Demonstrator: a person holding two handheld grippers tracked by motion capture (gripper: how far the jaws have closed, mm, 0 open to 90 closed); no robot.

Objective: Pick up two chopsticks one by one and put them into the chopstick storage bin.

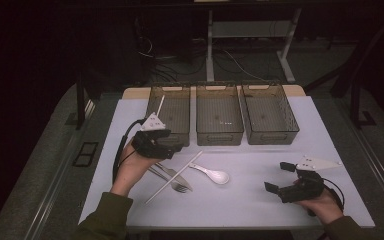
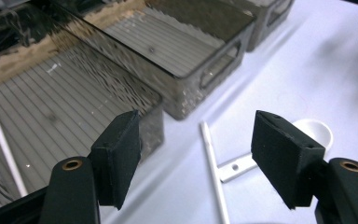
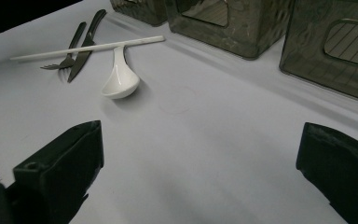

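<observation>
Overhead, the left tongs (image 1: 172, 145) hovered at about nine o'clock on the white table (image 1: 260, 200), held in the person's left hand (image 1: 130, 170), whose forearm in an olive sleeve (image 1: 105, 217) came up from the bottom edge. Its jaws stood wide apart with nothing between them, pointing toward three o'clock, just in front of the near wall of the left bin (image 1: 172, 107). In the left gripper view that same bin (image 2: 60, 107) lay beyond the left jaw, with a thin white stick (image 2: 0, 135) leaning inside it. The right tongs (image 1: 279, 177) sat low at about four o'clock, gripped by the right hand (image 1: 322, 202), jaws spread wide and empty, aimed toward nine o'clock. Three smoky see-through bins stood in a row at twelve o'clock: the middle bin (image 1: 219, 112) and the right bin (image 1: 270, 112) were just beside the left one. Near the table's centre lay a white spoon (image 1: 212, 174), a long white chopstick (image 1: 174, 177), a fork (image 1: 172, 184) and a knife (image 1: 175, 175). In the right gripper view the chopstick (image 3: 88, 48) lay across the fork (image 3: 70, 49), the knife (image 3: 86, 44) and the handle of the spoon (image 3: 119, 77).
</observation>
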